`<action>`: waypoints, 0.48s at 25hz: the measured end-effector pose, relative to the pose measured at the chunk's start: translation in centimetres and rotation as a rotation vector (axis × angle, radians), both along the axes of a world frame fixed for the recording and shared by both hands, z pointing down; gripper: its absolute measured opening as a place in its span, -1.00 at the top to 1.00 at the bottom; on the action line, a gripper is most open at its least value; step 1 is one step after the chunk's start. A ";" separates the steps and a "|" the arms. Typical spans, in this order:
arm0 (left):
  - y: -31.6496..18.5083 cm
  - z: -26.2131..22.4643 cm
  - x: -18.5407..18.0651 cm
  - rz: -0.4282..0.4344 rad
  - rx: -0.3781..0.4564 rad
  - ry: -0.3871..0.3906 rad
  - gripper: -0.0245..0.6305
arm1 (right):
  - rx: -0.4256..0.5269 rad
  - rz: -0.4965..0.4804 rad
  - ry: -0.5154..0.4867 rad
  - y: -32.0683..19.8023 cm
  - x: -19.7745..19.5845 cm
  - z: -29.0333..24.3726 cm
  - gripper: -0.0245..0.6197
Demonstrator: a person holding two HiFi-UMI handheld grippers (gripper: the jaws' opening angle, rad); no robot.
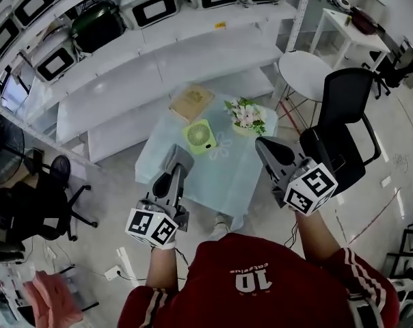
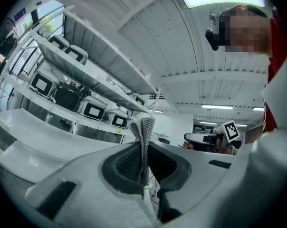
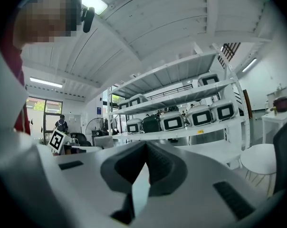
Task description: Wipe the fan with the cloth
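Red jersey with white stripes (image 1: 261,285) at 6 o'clock, closest to the head view, both arms reaching forward from it

Left gripper (image 1: 181,157) (image 2: 142,158): jaws pressed together on a fold of grey knit cloth (image 2: 146,133), which sticks up past the pads

Right gripper (image 1: 267,147) (image 3: 144,146): jaws together at the tips, nothing between them

Small light-green square fan (image 1: 200,136) sits on the pale green square table (image 1: 234,176), roughly mid-frame in the head view, at 1 o'clock from the left gripper tip and 10 o'clock from the right. Neither gripper touches it

Bunch of white and pink flowers (image 1: 246,115) at 2 o'clock from the fan, just beside it. Flat tan book (image 1: 191,102) at 12 o'clock from the fan

Black office chair (image 1: 343,125) at 3 o'clock off the table. White metal shelves (image 1: 172,53) with white boxy appliances run across 10 to 1 o'clock
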State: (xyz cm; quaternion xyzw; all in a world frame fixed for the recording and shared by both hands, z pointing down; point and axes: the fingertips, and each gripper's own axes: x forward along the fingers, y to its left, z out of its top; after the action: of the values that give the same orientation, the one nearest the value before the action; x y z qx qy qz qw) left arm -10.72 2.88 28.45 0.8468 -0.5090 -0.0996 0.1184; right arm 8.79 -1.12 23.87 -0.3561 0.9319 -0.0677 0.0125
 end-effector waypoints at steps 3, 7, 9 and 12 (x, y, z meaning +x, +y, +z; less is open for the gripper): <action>-2.7 1.8 -1.0 0.053 -0.028 -0.003 0.85 | -0.028 0.009 0.015 -1.6 -1.9 1.7 0.91; -5.7 4.0 -1.6 0.125 -0.067 -0.010 0.85 | -0.056 0.029 0.024 -3.0 -3.5 3.4 0.91; -7.0 4.8 -1.8 0.152 -0.082 -0.010 0.85 | -0.060 0.042 0.031 -3.4 -4.0 3.9 0.91; -8.2 5.7 -2.0 0.178 -0.097 -0.009 0.85 | -0.070 0.036 0.052 -3.5 -4.7 5.0 0.91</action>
State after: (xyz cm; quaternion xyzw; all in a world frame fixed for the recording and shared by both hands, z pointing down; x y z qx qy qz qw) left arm -12.72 -5.29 34.18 0.8823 -0.4367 -0.0604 0.1652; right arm 4.14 -4.60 28.90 -0.3748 0.9224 -0.0907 -0.0227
